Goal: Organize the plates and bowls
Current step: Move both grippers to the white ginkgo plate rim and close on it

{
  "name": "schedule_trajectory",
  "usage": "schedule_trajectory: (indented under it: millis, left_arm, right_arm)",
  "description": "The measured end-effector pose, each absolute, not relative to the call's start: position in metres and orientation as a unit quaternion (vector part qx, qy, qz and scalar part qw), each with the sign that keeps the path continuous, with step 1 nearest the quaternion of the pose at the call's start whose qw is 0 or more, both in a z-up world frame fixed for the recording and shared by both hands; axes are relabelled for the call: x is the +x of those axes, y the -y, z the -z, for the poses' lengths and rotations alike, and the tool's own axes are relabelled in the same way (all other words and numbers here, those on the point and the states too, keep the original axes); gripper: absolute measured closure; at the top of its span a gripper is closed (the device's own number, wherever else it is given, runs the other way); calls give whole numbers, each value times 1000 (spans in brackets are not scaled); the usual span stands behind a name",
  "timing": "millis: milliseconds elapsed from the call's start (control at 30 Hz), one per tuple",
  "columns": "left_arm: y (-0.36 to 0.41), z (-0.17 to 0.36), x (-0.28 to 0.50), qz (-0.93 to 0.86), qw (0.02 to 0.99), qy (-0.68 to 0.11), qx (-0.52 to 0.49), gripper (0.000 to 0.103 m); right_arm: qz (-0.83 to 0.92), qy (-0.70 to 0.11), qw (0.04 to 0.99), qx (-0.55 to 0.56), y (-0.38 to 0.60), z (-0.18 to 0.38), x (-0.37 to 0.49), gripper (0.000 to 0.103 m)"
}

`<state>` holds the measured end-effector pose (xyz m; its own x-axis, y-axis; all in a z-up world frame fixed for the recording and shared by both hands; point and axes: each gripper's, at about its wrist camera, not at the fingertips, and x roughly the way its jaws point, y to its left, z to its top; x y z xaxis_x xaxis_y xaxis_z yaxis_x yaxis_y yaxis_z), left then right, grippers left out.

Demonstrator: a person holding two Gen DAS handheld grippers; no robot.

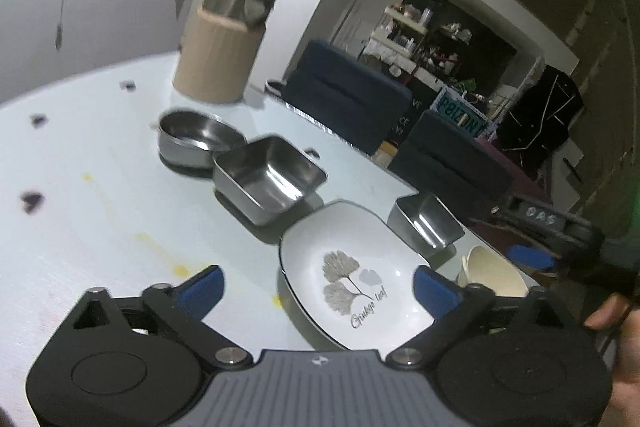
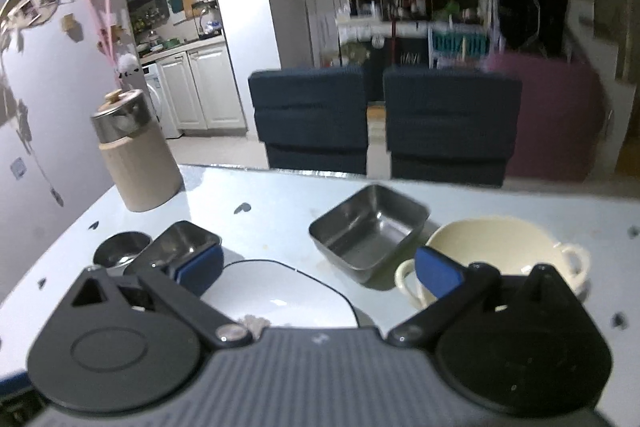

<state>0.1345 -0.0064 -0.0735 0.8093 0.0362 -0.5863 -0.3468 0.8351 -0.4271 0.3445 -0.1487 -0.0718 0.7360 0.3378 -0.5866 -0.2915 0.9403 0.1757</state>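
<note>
The white plate (image 1: 352,279) with the ginkgo leaf print lies on the pale table (image 1: 100,211), its near edge cut off behind the left gripper (image 1: 316,287), whose jaws stand wide with nothing between them. From the right wrist view, the right gripper (image 2: 318,269) hides most of the plate too, jaws spread, empty. A hand (image 1: 616,311) is half cut off at the picture's right edge. The round steel bowl (image 1: 198,139), two square steel bowls (image 1: 268,179) (image 1: 426,223) and the cream two-handled bowl (image 2: 496,251) all sit empty.

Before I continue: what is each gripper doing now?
Left gripper: open, holding nothing, above the ginkgo-leaf plate.
Right gripper: open, holding nothing.
</note>
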Motion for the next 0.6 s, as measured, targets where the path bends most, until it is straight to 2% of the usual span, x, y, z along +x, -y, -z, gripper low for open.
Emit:
schedule_trajectory:
  millis: [33, 133, 333, 467, 500, 533, 600]
  left_arm:
    - [6, 78, 138, -102, 911, -295, -270, 11]
    - [3, 93, 149, -101, 902, -315, -279, 22]
    - [-6, 113, 155, -100, 887, -331, -307, 39]
    - [-12, 122, 156, -88, 876, -339, -331, 45]
    - [-13, 124, 156, -86, 874, -341, -335, 46]
    - [-13, 125, 157, -84, 873, -342, -337, 47]
    - [-15, 127, 157, -83, 871, -341, -343, 47]
  right_arm:
    - [-173, -332, 927, 39, 149, 79, 352, 8]
    - [-192, -359, 913, 23, 144, 97, 367, 30]
    - [-196, -403, 893, -45, 123, 128, 383, 55]
    - [-184, -414, 888, -77, 116, 143, 393, 58]
    - [-185, -417, 886, -83, 115, 147, 395, 63]
    - [-187, -423, 882, -85, 114, 150, 396, 74]
    - [-176, -430, 881, -91, 113, 154, 395, 83]
